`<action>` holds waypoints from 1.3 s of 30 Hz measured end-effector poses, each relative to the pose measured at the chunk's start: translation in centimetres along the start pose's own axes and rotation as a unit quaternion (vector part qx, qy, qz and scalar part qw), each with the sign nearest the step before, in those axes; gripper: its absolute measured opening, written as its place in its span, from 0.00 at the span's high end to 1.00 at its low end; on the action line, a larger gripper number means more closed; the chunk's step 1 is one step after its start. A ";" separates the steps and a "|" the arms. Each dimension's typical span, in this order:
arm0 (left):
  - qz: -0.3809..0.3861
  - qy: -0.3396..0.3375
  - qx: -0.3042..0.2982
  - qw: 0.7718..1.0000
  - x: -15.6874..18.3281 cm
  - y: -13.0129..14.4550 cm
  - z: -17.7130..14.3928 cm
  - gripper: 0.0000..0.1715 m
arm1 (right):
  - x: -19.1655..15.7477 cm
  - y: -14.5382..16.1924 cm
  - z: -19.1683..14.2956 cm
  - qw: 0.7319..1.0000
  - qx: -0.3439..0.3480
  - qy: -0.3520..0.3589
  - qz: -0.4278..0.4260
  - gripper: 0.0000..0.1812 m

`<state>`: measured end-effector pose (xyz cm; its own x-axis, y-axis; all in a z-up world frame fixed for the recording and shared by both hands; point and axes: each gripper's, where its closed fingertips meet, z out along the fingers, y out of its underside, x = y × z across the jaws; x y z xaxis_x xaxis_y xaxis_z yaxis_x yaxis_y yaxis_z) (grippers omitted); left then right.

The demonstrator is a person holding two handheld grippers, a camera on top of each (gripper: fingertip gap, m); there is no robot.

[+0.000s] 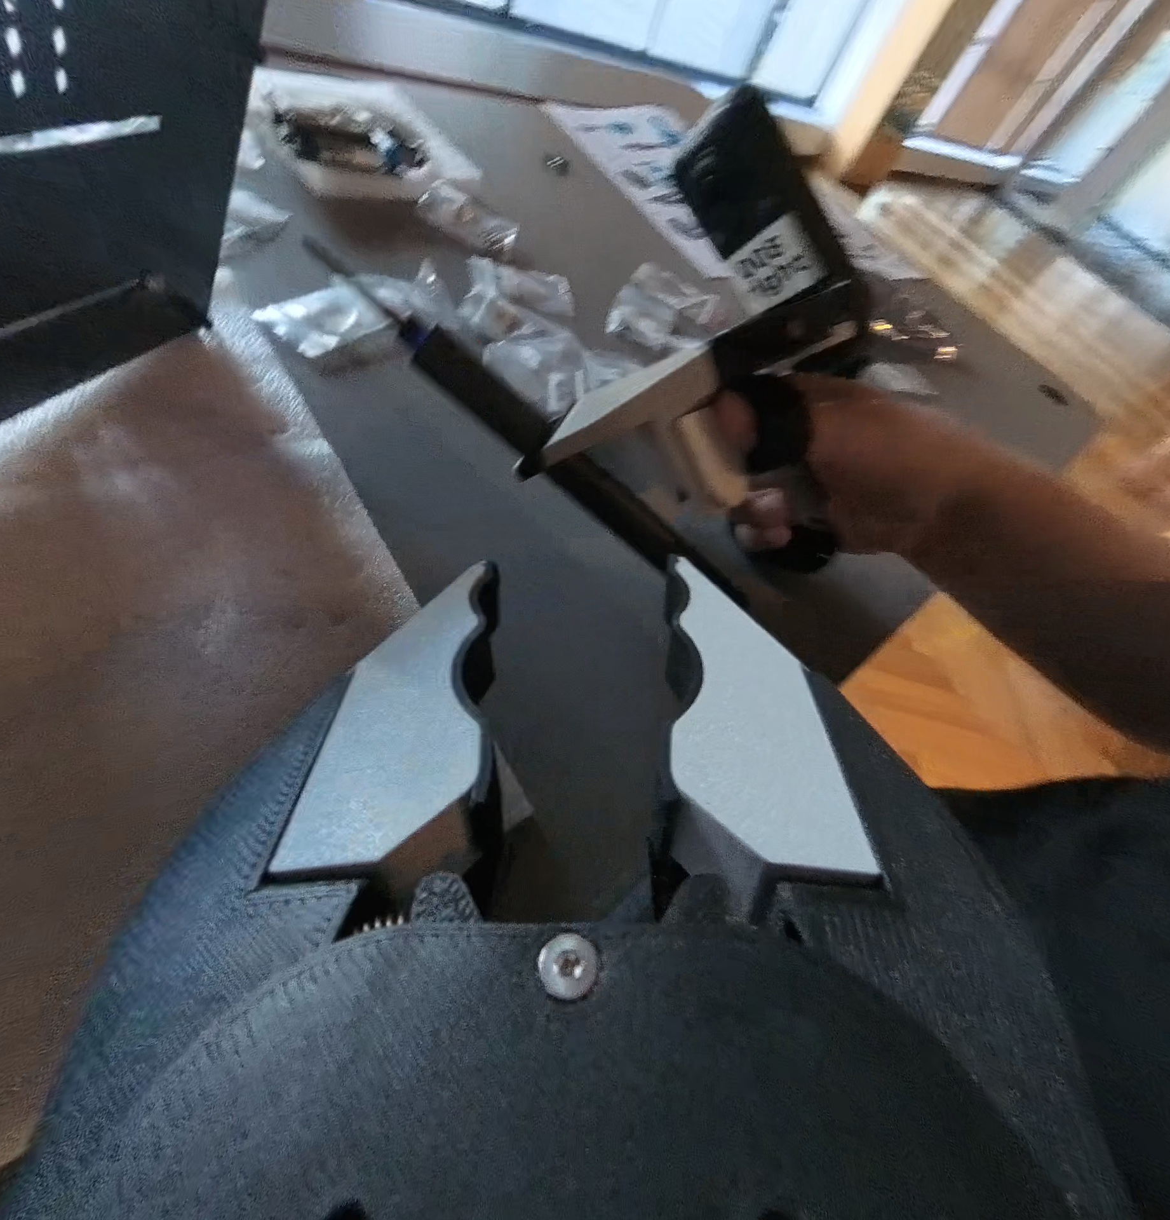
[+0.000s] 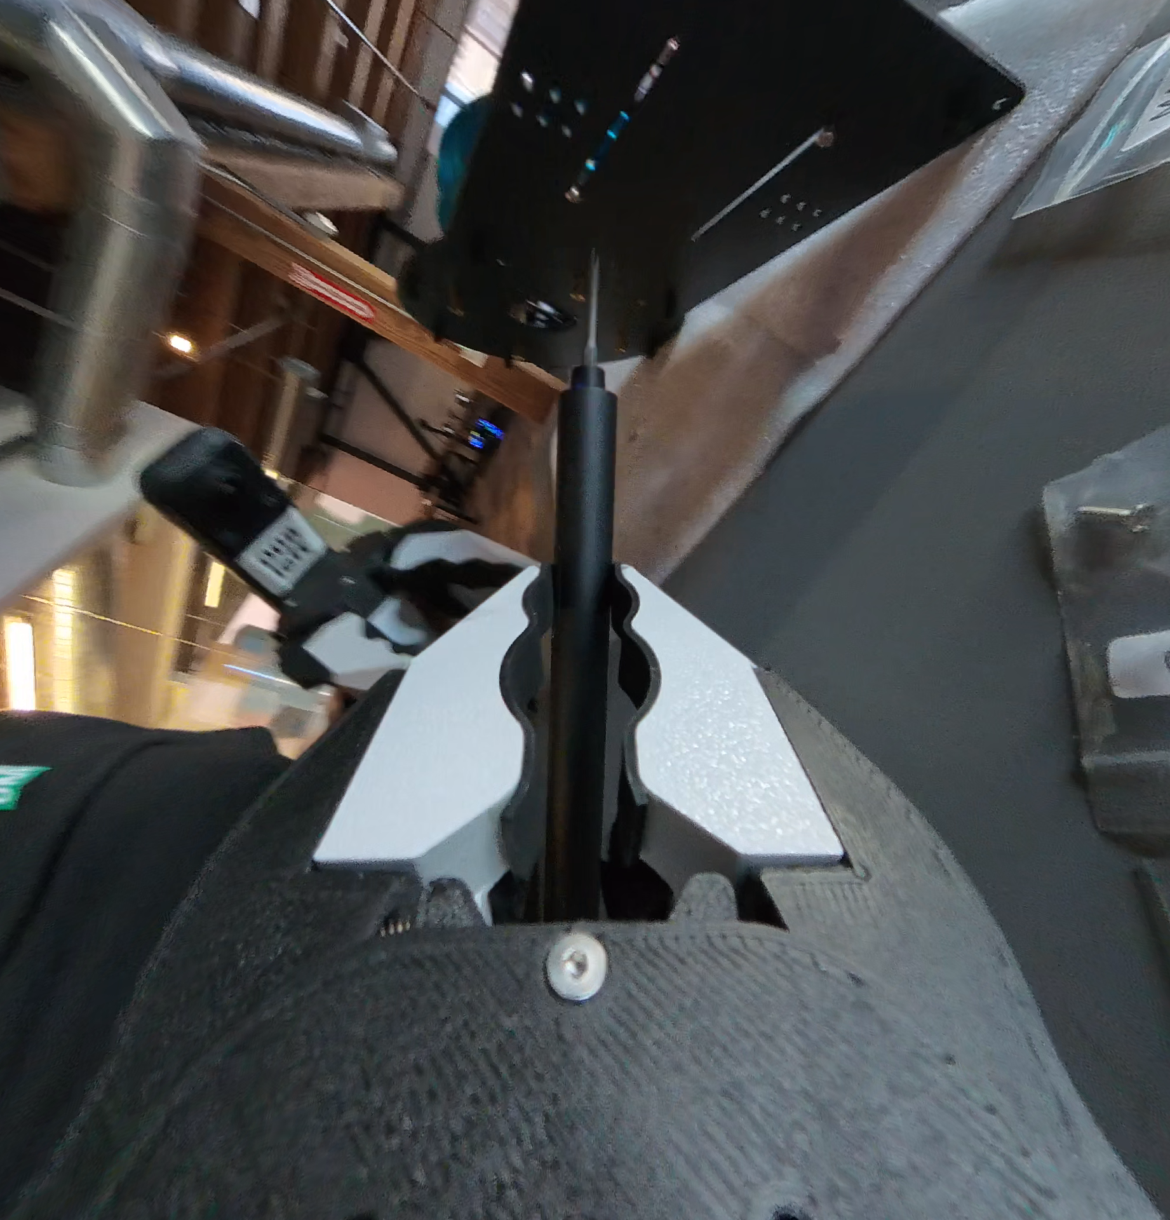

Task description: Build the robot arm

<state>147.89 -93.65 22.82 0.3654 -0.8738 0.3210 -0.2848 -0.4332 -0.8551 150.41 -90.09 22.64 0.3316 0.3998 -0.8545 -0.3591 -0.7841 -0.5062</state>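
Observation:
My right gripper (image 2: 582,574) is shut on a slim black screwdriver (image 2: 581,502) that runs along the jaws. Its thin tip (image 2: 594,297) points toward a black perforated panel (image 2: 734,132). In the left wrist view the right gripper (image 1: 549,455) is held by a hand (image 1: 899,475), with the screwdriver (image 1: 477,383) slanting over the dark table (image 1: 569,693). My left gripper (image 1: 582,574) is open and empty, just above the table edge beside a brown mat (image 1: 173,561). It also shows in the right wrist view (image 2: 463,594), to the left of the right gripper.
The black panel (image 1: 94,198) stands at the top left on the brown mat. Several clear plastic bags of small parts (image 1: 523,310) lie across the table, and two (image 2: 1130,660) lie close to the right gripper. A white box (image 1: 351,152) sits farther back. Wooden floor (image 1: 965,713) lies beyond the table edge. Left tips to right tips: about 5 cm.

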 end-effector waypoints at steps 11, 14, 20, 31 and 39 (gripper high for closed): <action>-0.186 0.167 0.033 0.968 5.8 -1.7 5.9 0.80 | -3.0 -3.1 -2.9 0.987 0.092 -0.123 0.047 0.92; -0.215 0.214 0.056 0.951 6.4 -2.6 5.8 0.75 | -2.9 -3.6 -3.3 0.987 0.101 -0.119 0.045 0.92; -0.221 0.219 0.093 0.946 5.5 -3.0 5.7 0.86 | -3.6 -3.8 -3.5 0.980 0.100 -0.152 0.086 0.92; -0.213 0.209 0.111 0.948 4.8 -4.4 6.3 0.84 | -4.1 -4.1 -3.0 0.978 0.098 -0.152 0.102 0.91; -0.206 0.211 0.048 0.954 5.0 -3.1 5.6 0.84 | -5.2 -2.7 -2.7 0.956 0.005 -0.247 0.157 0.82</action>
<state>155.62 -95.45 24.81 0.0333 -0.6531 0.7565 -0.1031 -0.7551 -0.6474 151.98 -91.34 28.73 -0.2459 0.3227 -0.9140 -0.3820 -0.8989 -0.2145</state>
